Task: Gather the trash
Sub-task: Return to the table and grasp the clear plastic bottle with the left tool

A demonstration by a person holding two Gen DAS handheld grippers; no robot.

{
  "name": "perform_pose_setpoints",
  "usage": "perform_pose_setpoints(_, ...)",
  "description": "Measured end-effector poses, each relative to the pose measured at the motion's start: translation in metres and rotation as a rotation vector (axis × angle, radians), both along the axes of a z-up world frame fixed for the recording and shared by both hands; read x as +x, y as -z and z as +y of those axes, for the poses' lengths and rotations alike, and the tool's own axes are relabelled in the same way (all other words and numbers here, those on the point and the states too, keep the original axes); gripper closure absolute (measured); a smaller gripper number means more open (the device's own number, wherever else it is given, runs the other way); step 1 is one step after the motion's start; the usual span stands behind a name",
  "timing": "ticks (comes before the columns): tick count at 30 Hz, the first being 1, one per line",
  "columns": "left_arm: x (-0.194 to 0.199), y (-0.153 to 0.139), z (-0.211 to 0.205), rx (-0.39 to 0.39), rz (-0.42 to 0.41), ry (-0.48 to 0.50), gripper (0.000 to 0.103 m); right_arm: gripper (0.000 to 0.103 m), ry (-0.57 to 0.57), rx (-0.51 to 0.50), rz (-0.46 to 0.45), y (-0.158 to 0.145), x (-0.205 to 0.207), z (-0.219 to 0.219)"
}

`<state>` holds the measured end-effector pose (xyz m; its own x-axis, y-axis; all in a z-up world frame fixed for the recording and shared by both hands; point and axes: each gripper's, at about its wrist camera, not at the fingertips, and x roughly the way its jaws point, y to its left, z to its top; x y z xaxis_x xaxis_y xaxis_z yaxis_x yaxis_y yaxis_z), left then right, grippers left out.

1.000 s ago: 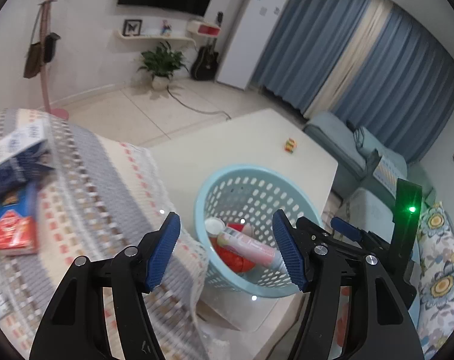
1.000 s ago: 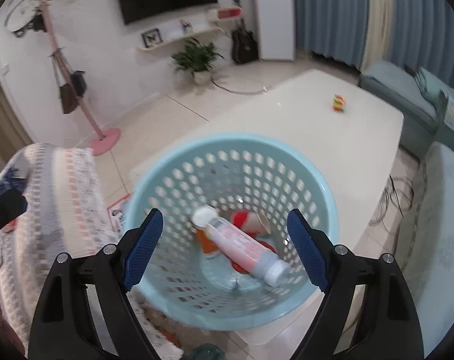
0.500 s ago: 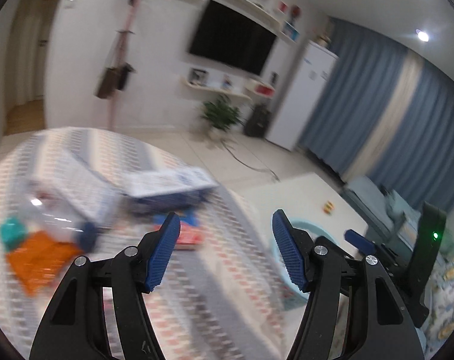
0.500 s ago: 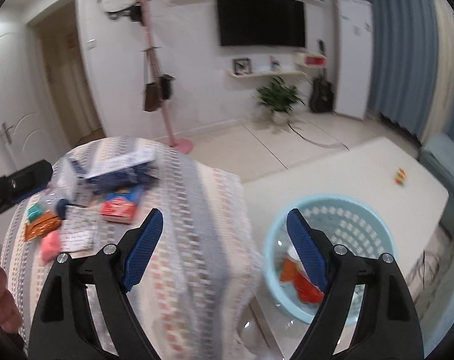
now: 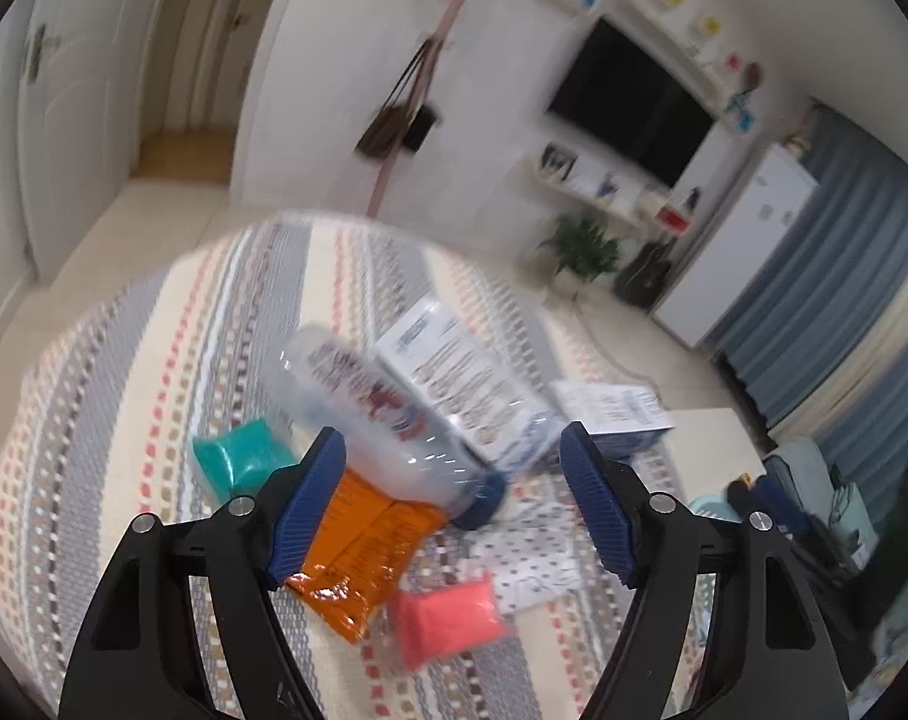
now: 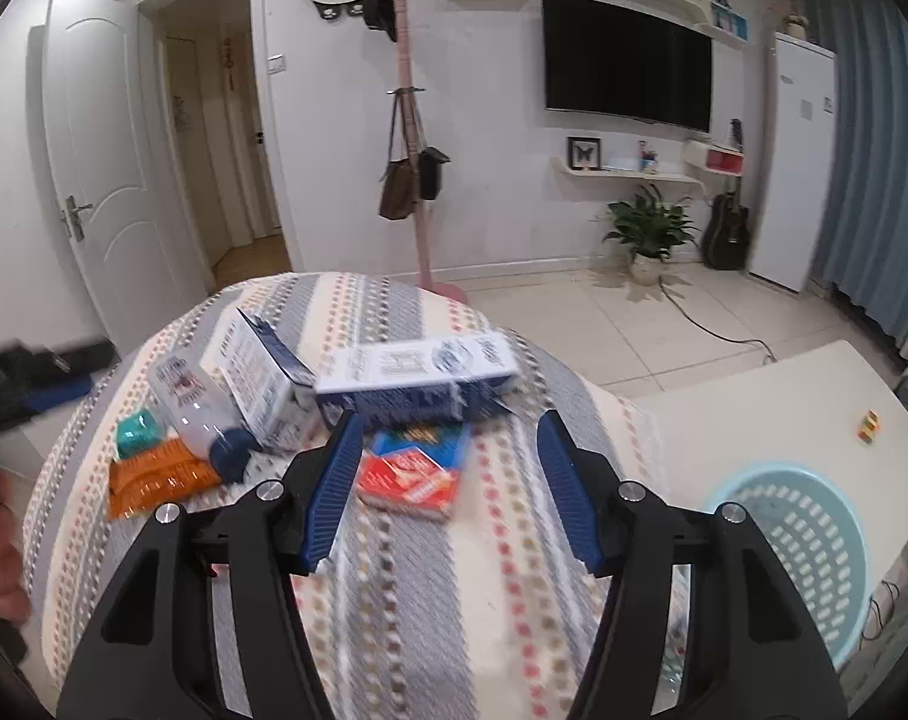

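1. Step in hand, as we read it: reaching for the next pieces of trash. Both tongs are empty and aimed at the pile on the striped-cloth counter.
2. Left tongs – spread and opening wider, nothing between the pads. They frame the clear plastic bottle lying on its side at frame centre, dark cap toward lower right.
3. Around the bottle in the left view: teal packet to its left, orange packet below it and partly under it, pink packet lower centre, white printed box just behind.
4. Right tongs – spread but closing, nothing between the pads. Red-and-blue packet sits centre frame between the pad tips, on the cloth, apart from them.
5. Blue-and-white carton lies just behind that packet.
6. Basket – pale blue, perforated, lower right of the right view, off the cloth's edge, well apart from the pile.
7. Next move calls for: drop each pair of tongs onto its target, left across the bottle's body, right onto the flat packet's edges. The flat packet likely needs a low, shallow pinch. View is motion-blurred, so exact clearances we can't tell.
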<state>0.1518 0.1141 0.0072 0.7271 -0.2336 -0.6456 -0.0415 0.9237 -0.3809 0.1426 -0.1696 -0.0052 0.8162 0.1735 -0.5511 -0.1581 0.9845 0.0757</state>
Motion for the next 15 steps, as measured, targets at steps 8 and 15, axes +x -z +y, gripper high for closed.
perform_pose_setpoints(8,0.052,0.049,0.001,0.033,0.2,-0.113,0.029,0.036,0.008,-0.03,0.013,-0.007,0.043,0.003)
perform_pose_setpoints(15,0.073,0.061,-0.002,0.04,0.217,-0.141,0.023,0.036,0.045,-0.04,0.083,0.007,0.09,-0.014)
